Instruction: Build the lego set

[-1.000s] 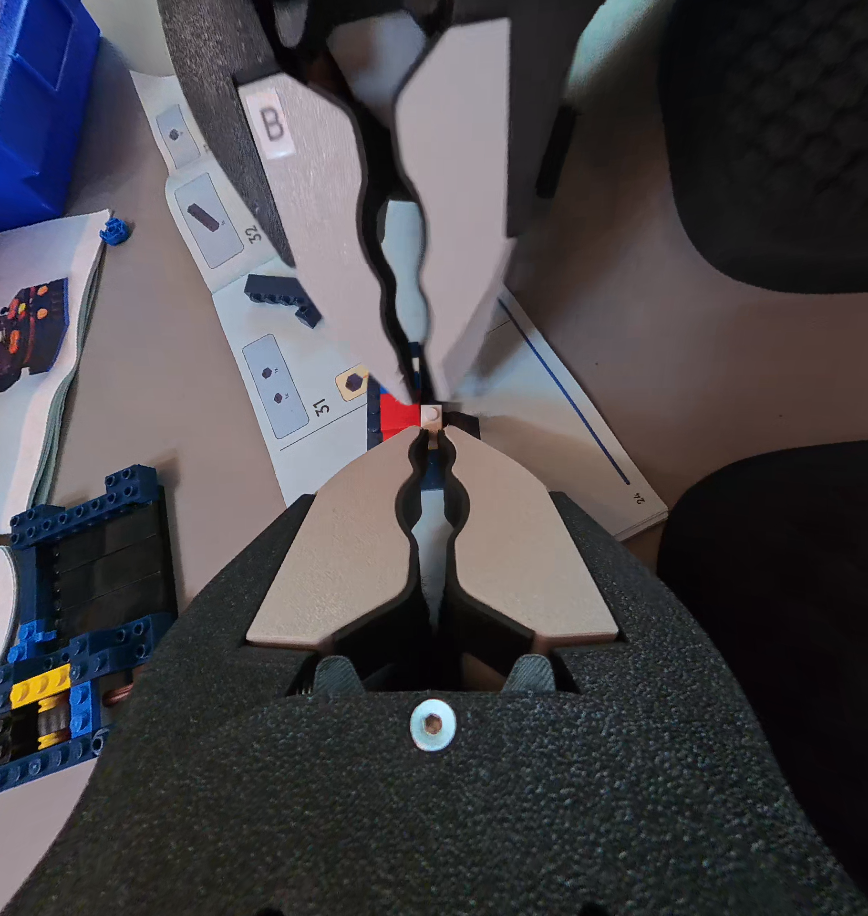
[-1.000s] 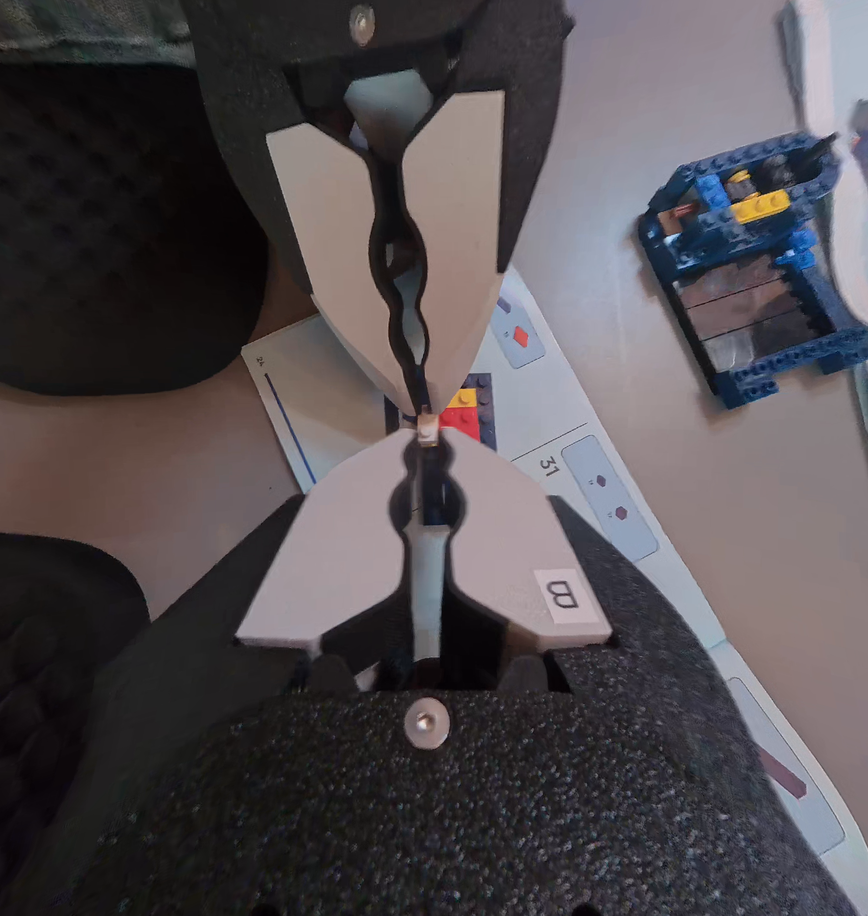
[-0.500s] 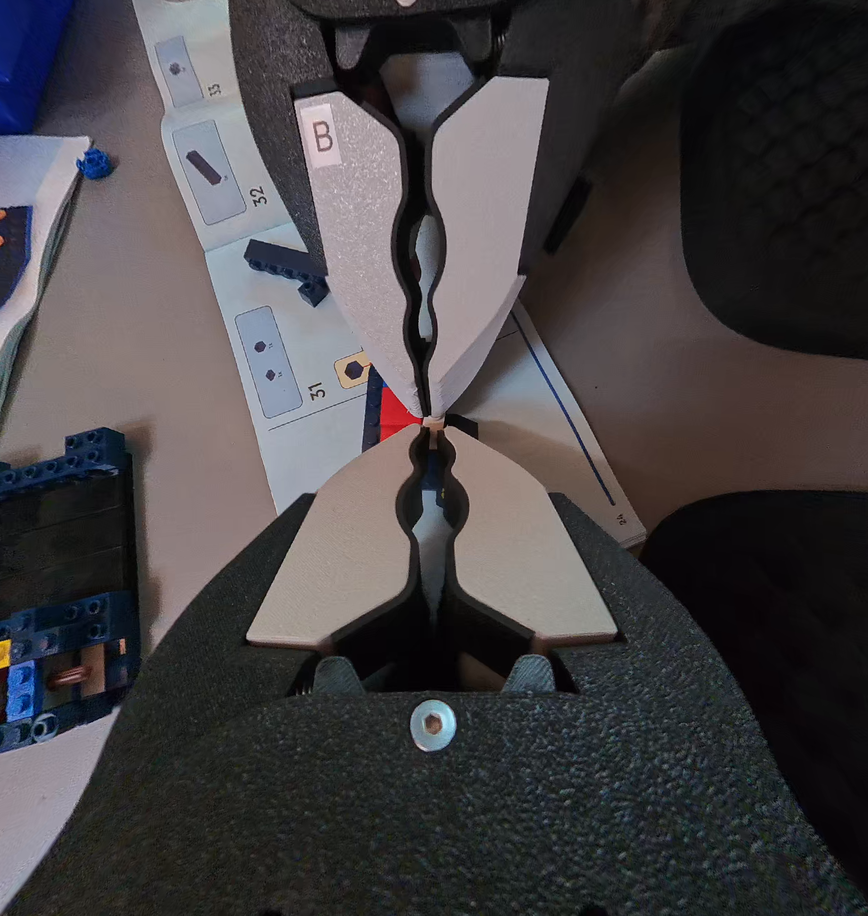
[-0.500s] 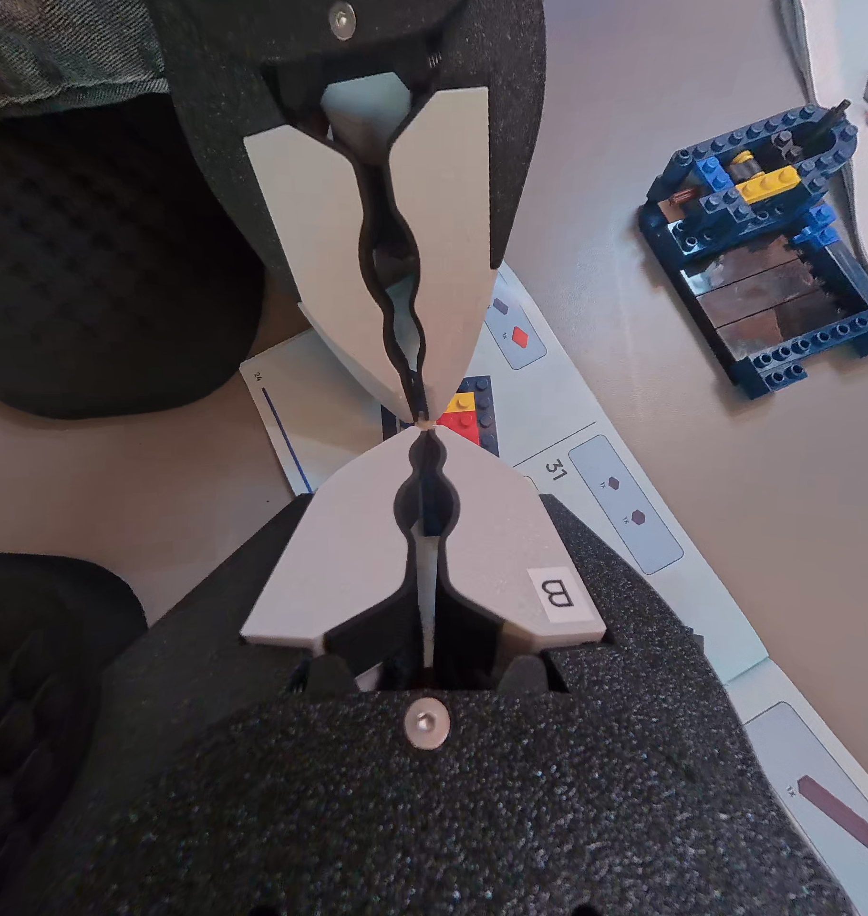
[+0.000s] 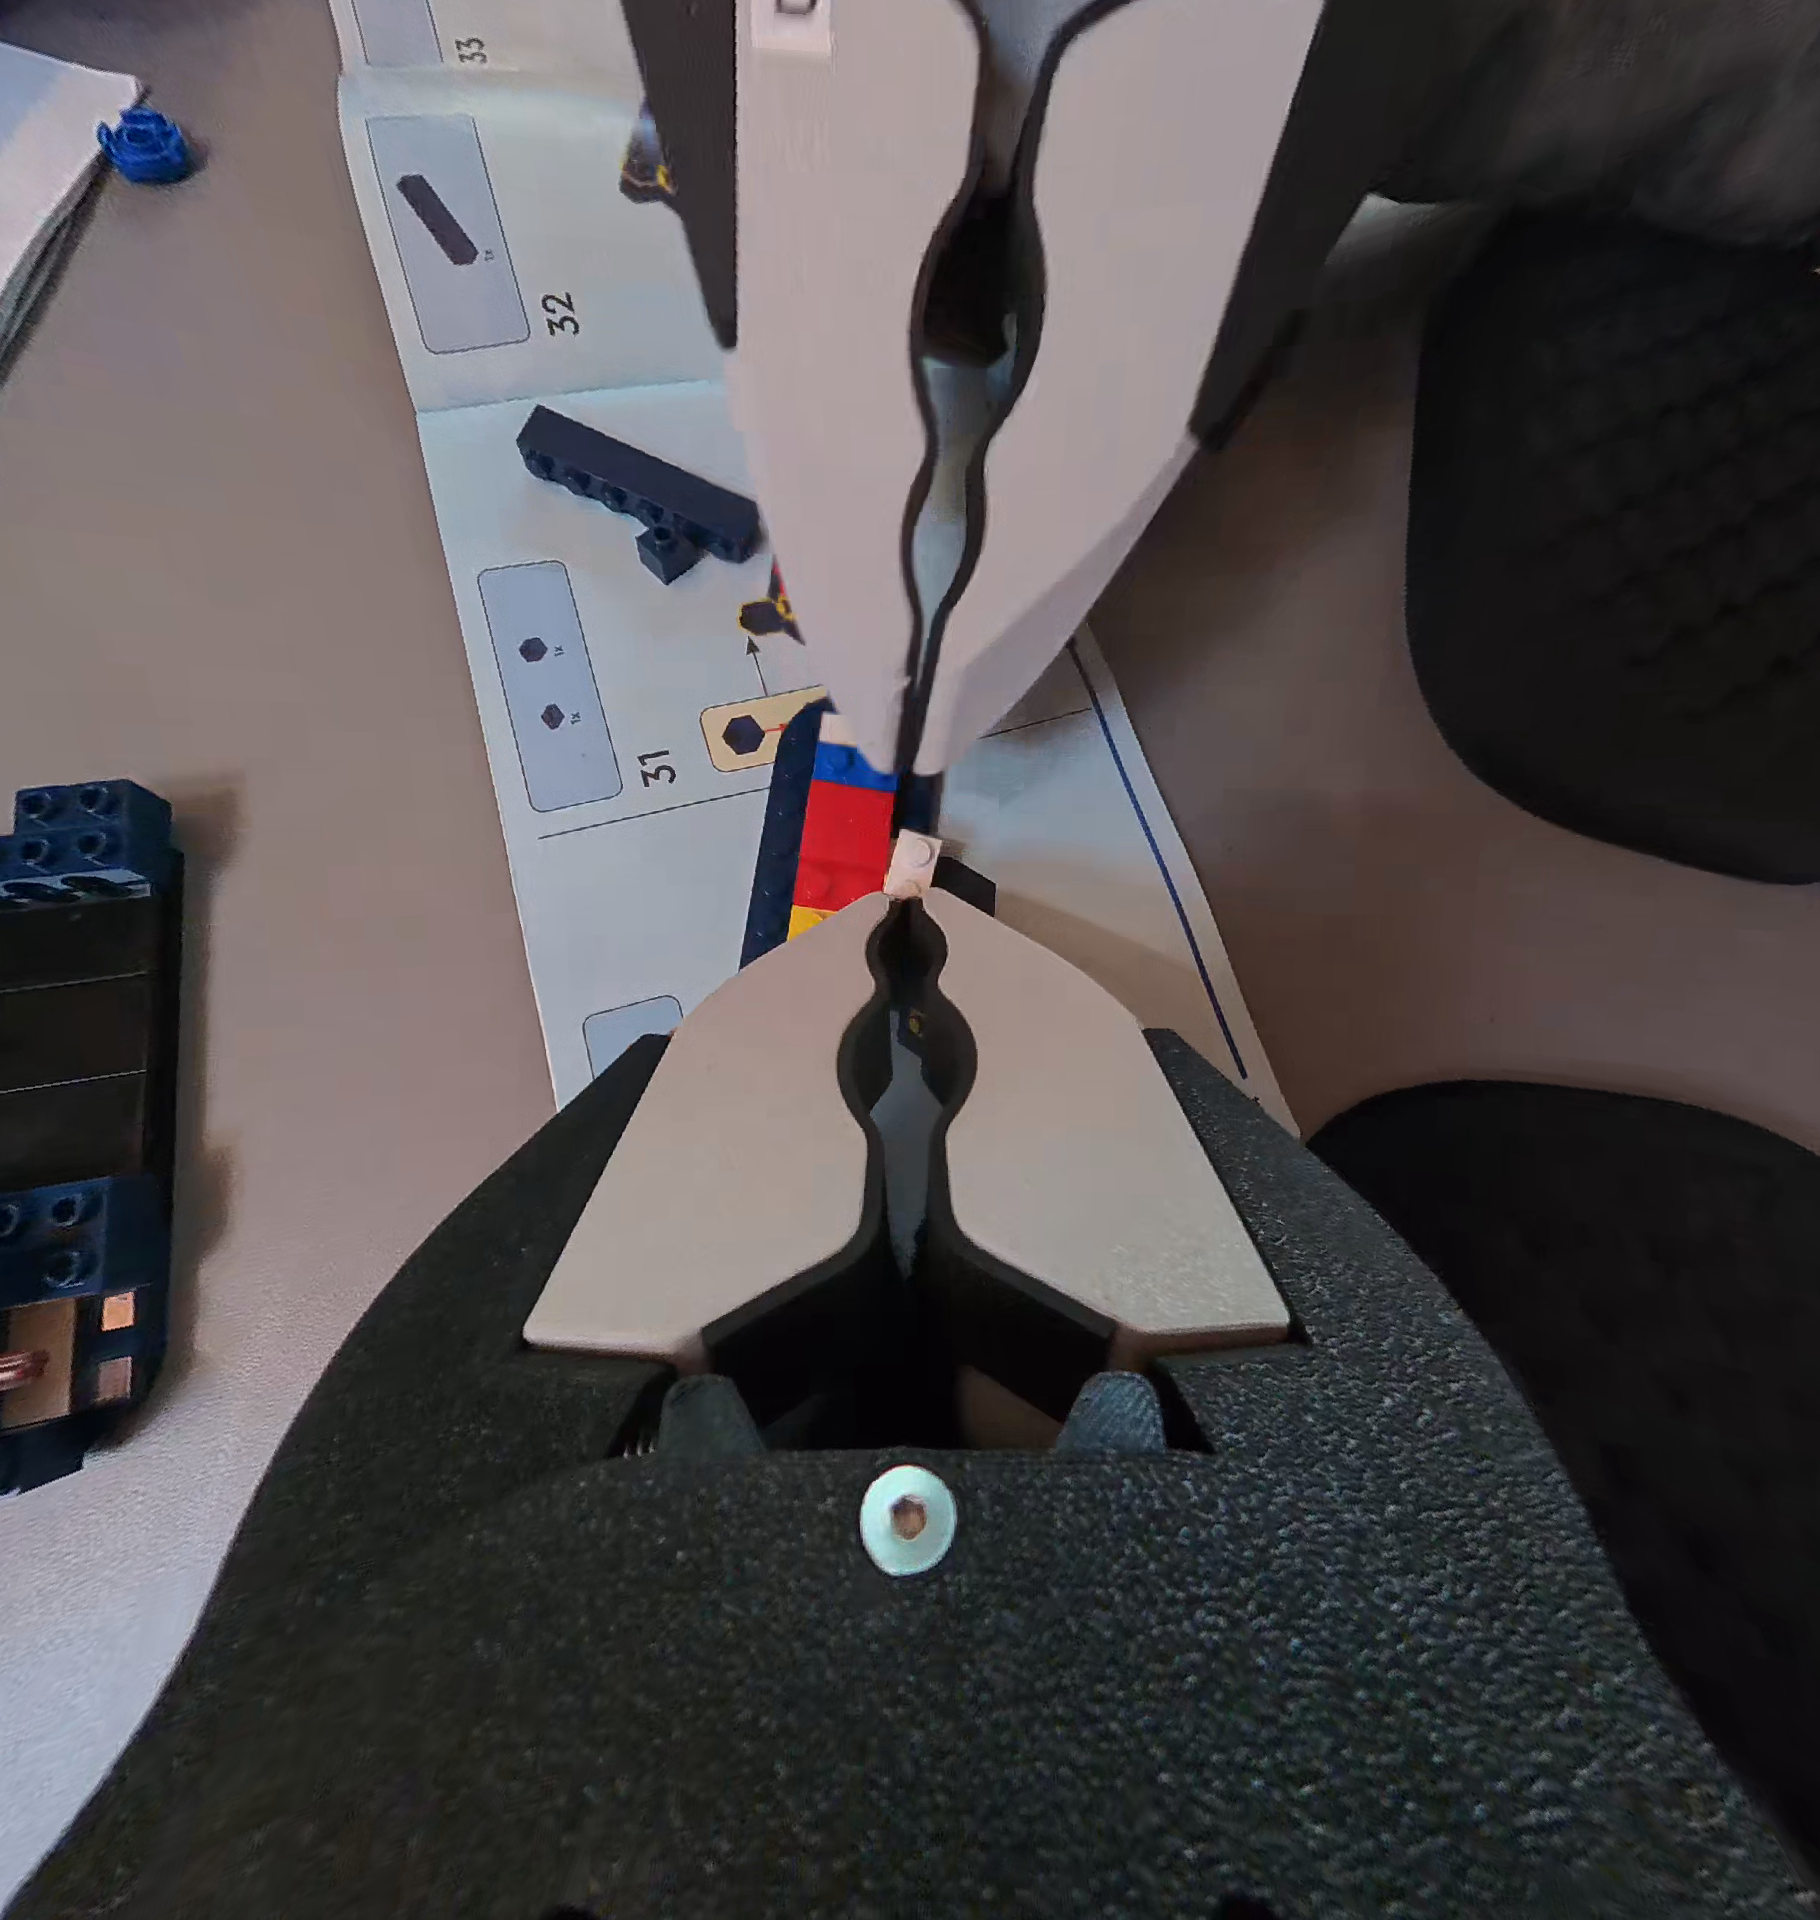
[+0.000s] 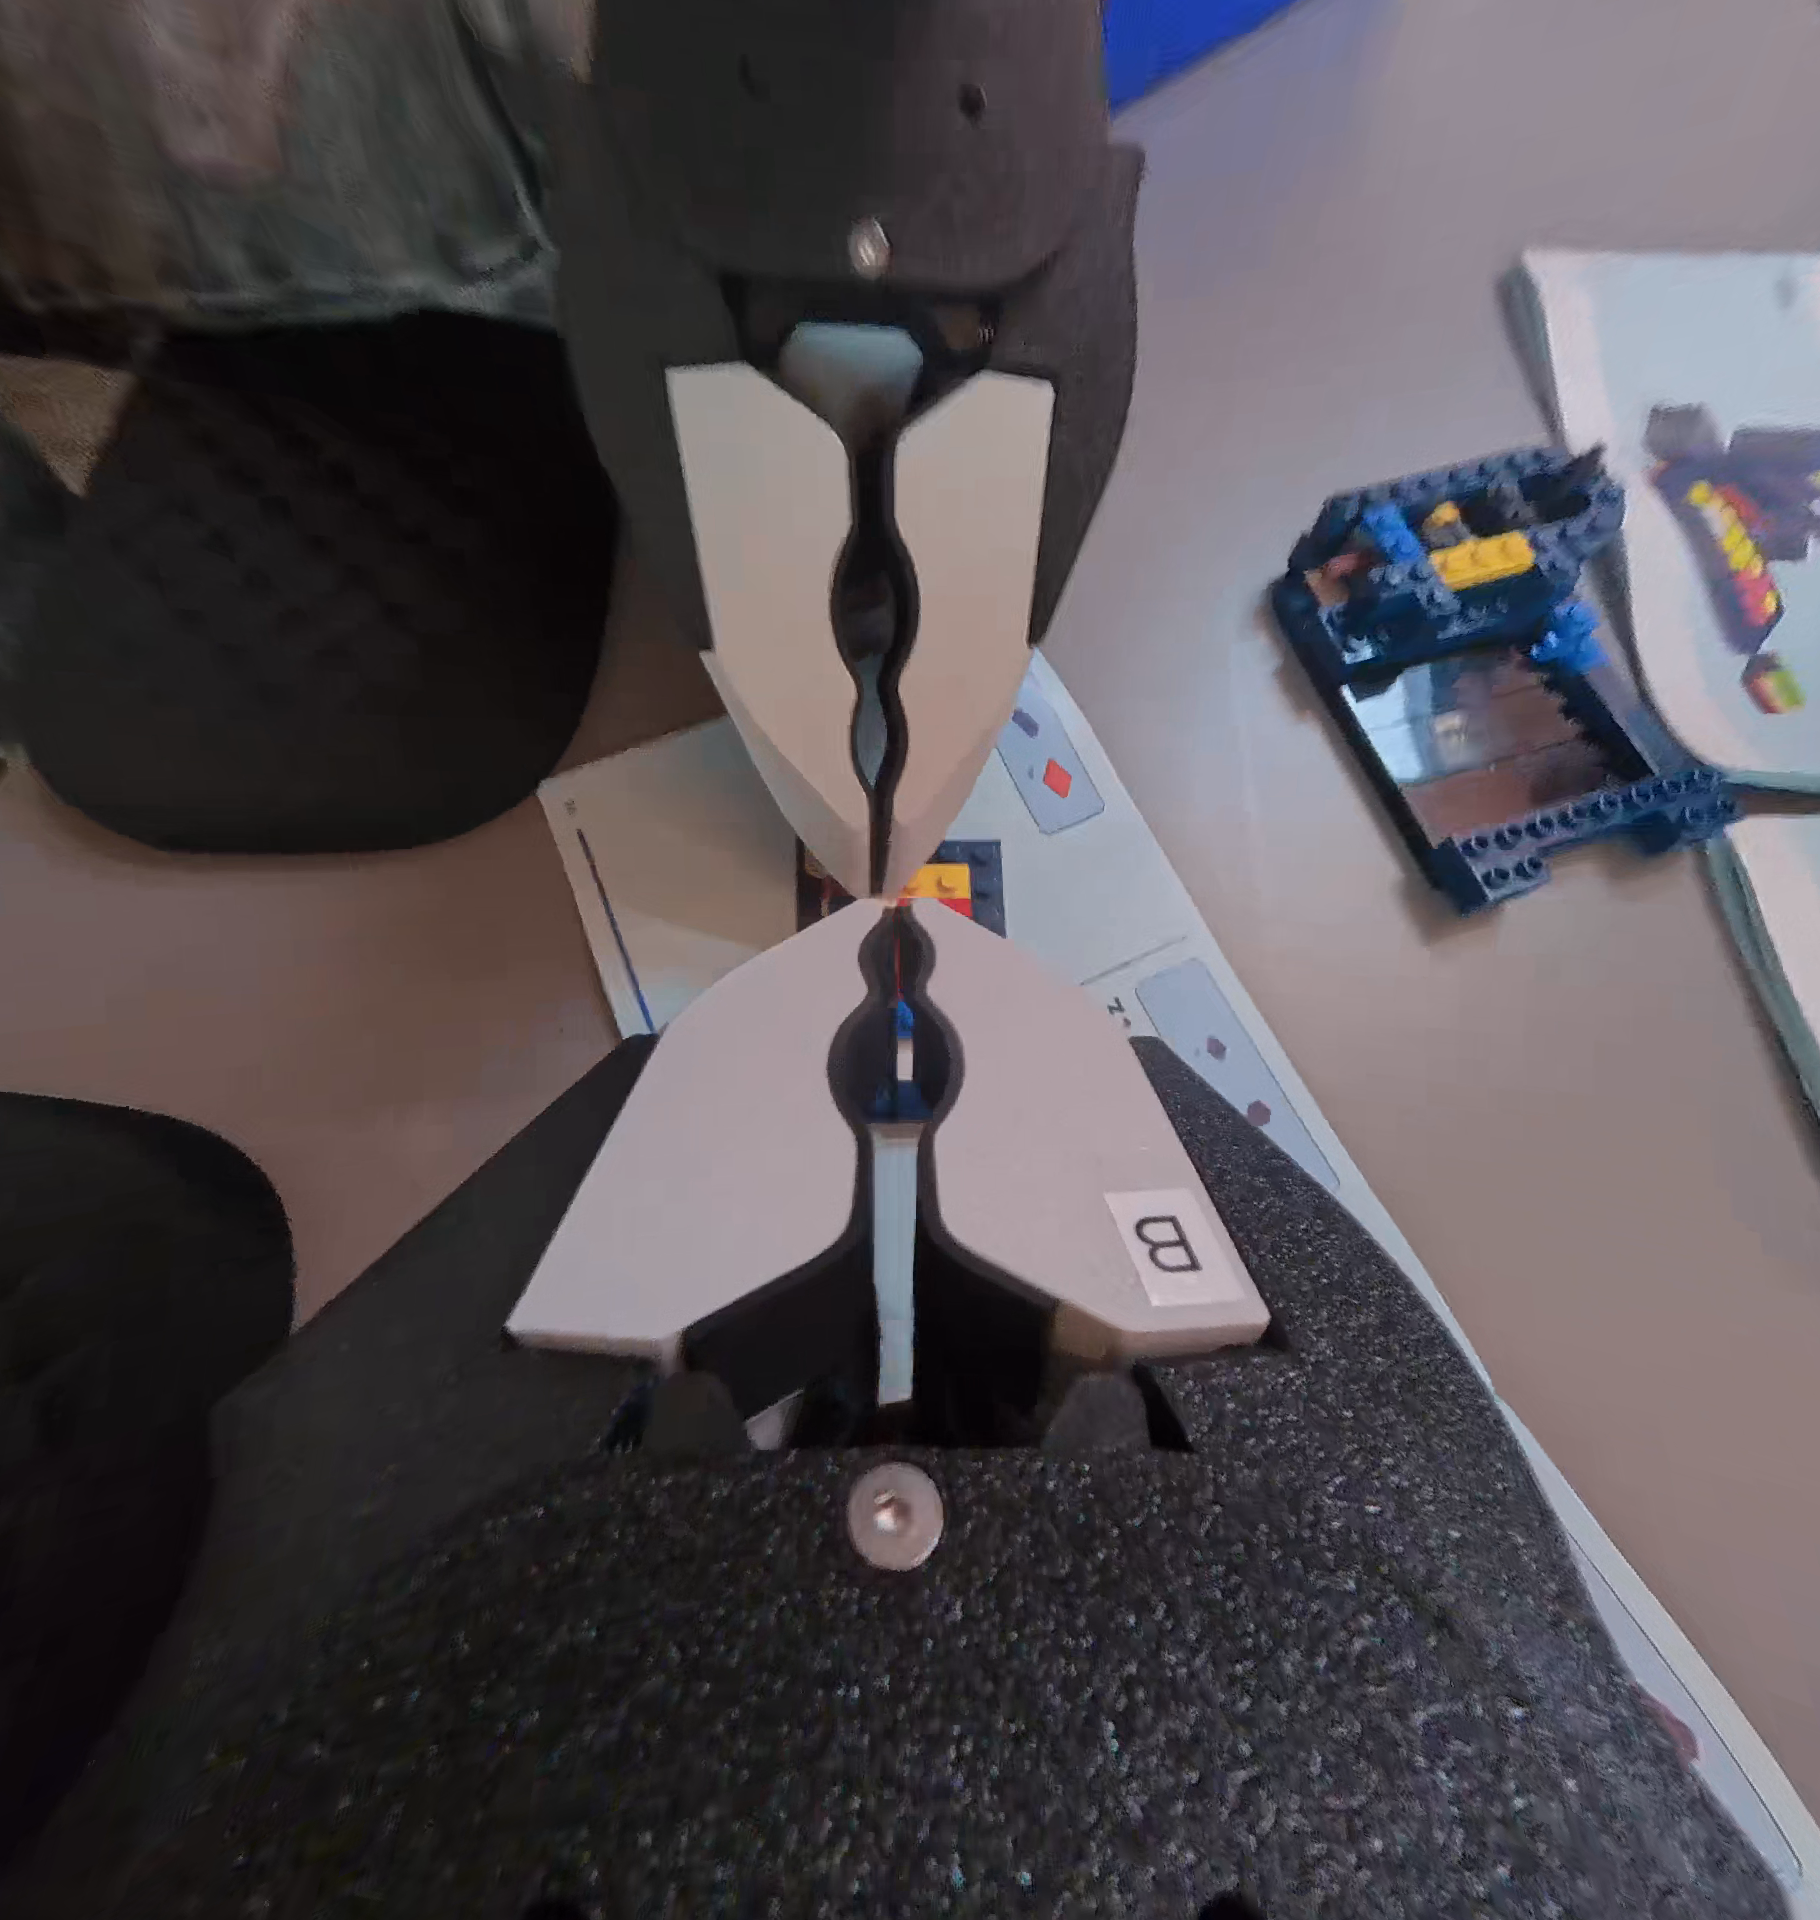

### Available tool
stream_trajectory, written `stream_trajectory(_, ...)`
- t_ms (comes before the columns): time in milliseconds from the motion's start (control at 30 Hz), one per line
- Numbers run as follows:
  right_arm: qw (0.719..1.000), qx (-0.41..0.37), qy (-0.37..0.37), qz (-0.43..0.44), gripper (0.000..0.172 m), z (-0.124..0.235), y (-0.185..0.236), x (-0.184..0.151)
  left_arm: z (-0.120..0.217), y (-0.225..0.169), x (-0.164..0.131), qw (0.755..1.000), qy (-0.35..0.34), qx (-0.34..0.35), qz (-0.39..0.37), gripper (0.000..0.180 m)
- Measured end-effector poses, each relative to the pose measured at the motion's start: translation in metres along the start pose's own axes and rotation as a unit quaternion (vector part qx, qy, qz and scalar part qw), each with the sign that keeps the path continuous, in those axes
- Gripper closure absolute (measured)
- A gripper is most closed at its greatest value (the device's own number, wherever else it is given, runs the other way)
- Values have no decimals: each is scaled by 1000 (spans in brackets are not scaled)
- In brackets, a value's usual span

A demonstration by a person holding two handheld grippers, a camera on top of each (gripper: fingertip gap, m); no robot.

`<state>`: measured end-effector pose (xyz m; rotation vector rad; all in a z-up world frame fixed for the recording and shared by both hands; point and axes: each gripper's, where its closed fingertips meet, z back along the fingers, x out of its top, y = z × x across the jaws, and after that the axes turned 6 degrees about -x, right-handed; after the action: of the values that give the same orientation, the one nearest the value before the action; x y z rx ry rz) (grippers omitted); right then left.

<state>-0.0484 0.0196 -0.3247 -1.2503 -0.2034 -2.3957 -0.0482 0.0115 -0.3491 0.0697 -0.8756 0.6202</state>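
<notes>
My left gripper (image 5: 904, 906) is shut, its tips closed together. A small white two-stud plate (image 5: 913, 862) lies just beyond those tips, on a small dark blue plate with red, blue and yellow bricks (image 5: 844, 831) that rests on an open instruction booklet (image 5: 625, 852). My right gripper (image 5: 911, 774) comes in from the opposite side, shut, with its tips at the white plate's far end. In the right wrist view my right gripper (image 6: 890, 909) and my left gripper (image 6: 878, 883) meet tip to tip over the small brick plate (image 6: 947, 883). The white plate is hidden there.
A long dark blue brick (image 5: 636, 488) lies on the booklet. A blue and black frame model (image 5: 54, 1039) stands to the left, also in the right wrist view (image 6: 1488, 675). A small blue round piece (image 5: 147, 145), a second booklet (image 6: 1716, 416) and black chair cushions (image 5: 1664, 520) are around. My left and right fingertips are right by each other.
My right gripper's pads closed. The white plate, pinched at my left fingertips a second ago, now shows both studs beyond the closed tips. Both grippers have shifted over the booklet.
</notes>
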Motion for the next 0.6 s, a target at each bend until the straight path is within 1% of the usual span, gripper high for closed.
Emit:
stream_trajectory(33,1000,5,-5,5,172,0,3,1,0,0,0,1000,1,2,-1,180)
stream_trajectory(100,999,3,21,25,170,-5,7,-7,0,0,0,1000,1,1,4,180)
stream_trajectory(133,999,-1,27,35,163,-8,8,-10,0,0,0,1000,-1,-1,8,180)
stream_trajectory(200,998,0,23,51,155,-11,11,-11,0,0,0,1000,-3,-2,9,180)
stream_trajectory(233,998,-7,20,63,155,-12,11,-11,0,0,0,1000,-2,-2,9,180)
stream_trajectory(367,996,-26,27,85,164,-15,7,-16,0,0,0,1000,-1,2,4,180)
stream_trajectory(600,998,-7,16,60,165,-14,7,-16,0,0,0,1000,-2,3,2,180)
